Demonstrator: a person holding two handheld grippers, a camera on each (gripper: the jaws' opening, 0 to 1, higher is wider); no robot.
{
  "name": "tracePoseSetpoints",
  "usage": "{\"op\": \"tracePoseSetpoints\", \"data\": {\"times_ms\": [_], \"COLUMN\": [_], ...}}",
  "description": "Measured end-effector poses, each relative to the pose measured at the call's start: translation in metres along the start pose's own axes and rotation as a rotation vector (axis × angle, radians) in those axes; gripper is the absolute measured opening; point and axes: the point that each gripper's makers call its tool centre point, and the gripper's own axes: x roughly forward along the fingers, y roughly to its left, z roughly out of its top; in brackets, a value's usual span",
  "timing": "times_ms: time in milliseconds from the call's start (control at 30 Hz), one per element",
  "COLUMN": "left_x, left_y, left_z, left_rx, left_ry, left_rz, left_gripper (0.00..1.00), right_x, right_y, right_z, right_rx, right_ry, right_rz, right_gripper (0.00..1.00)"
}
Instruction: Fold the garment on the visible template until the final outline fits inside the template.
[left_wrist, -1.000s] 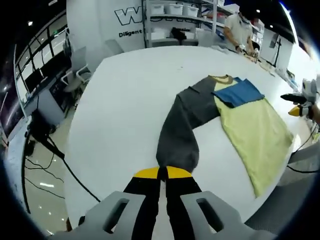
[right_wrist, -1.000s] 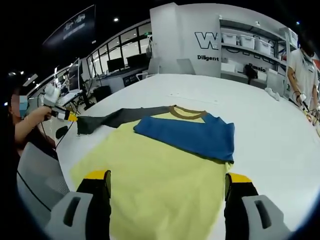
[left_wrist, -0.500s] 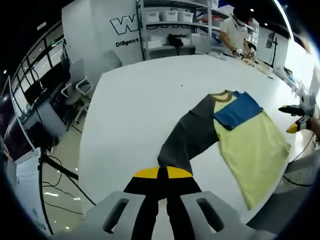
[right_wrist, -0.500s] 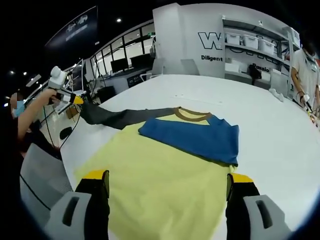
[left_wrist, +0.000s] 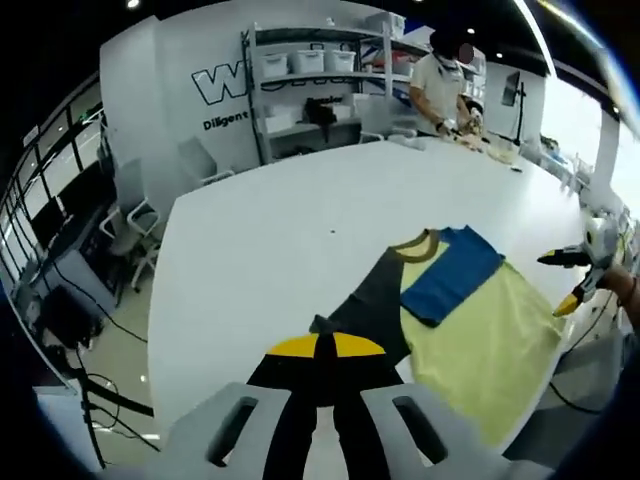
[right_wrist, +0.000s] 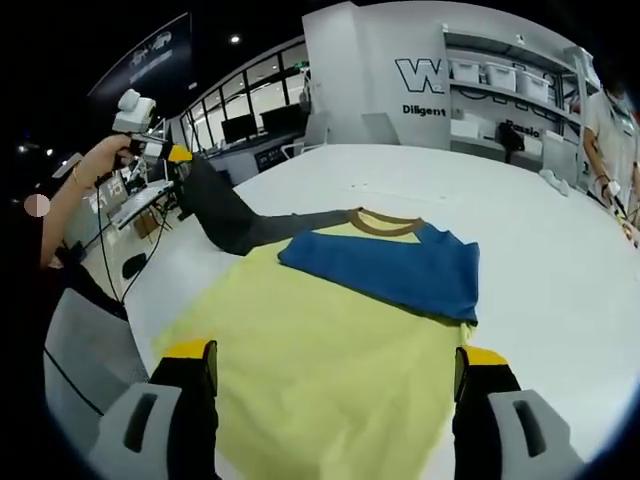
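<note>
- The garment (right_wrist: 330, 340) lies flat near the table's (right_wrist: 560, 260) front edge: yellow body, blue sleeve (right_wrist: 385, 268) already folded across the chest.
- The left gripper (left_wrist: 318, 348) is clamped shut on the cuff of the grey sleeve (right_wrist: 235, 222), which hangs lifted off the table toward the left edge.
- The right gripper (right_wrist: 330, 365) is wide open with nothing in it, hovering over the yellow hem.
- Looks like light, floppy knit, so I'd guess it drapes and wrinkles easily. Best grabbed at cuffs, hem corners or shoulder seams, not mid-panel.
</note>
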Motion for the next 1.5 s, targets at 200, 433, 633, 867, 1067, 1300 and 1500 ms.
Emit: {"op": "tracePoseSetpoints", "data": {"times_ms": [200, 433, 633, 867, 1067, 1300, 1500], "left_x": [0.016, 0.035, 0.052, 0.074, 0.098, 0.109, 0.118], "left_y": [-0.024, -0.06, -0.089, -0.128, -0.162, -0.191, -0.223], "left_z": [0.018, 0.041, 0.06, 0.077, 0.077, 0.086, 0.108], "left_rx": [0.006, 0.038, 0.06, 0.06, 0.046, 0.071, 0.023], "left_ry": [-0.019, -0.049, -0.074, -0.111, -0.092, -0.09, -0.162], "left_rz": [-0.075, -0.167, -0.237, -0.308, -0.379, -0.427, -0.523], "left_gripper": [0.02, 0.02, 0.02, 0.02, 0.02, 0.02, 0.02], "right_x": [0.001, 0.003, 0.004, 0.004, 0.005, 0.007, 0.008], "right_y": [-0.001, -0.004, -0.005, -0.008, -0.008, -0.016, -0.022], "right_z": [0.002, 0.003, 0.001, -0.001, 0.004, 0.003, 0.002], "right_rx": [-0.008, -0.007, -0.009, 0.008, 0.015, 0.032, 0.08], "right_ry": [0.003, 0.005, 0.014, 0.011, -0.006, -0.008, -0.031], "right_rz": [0.001, -0.002, 0.0, -0.014, -0.018, -0.026, -0.045], "right_gripper": [0.98, 0.98, 0.98, 0.98, 0.98, 0.97, 0.97]}}
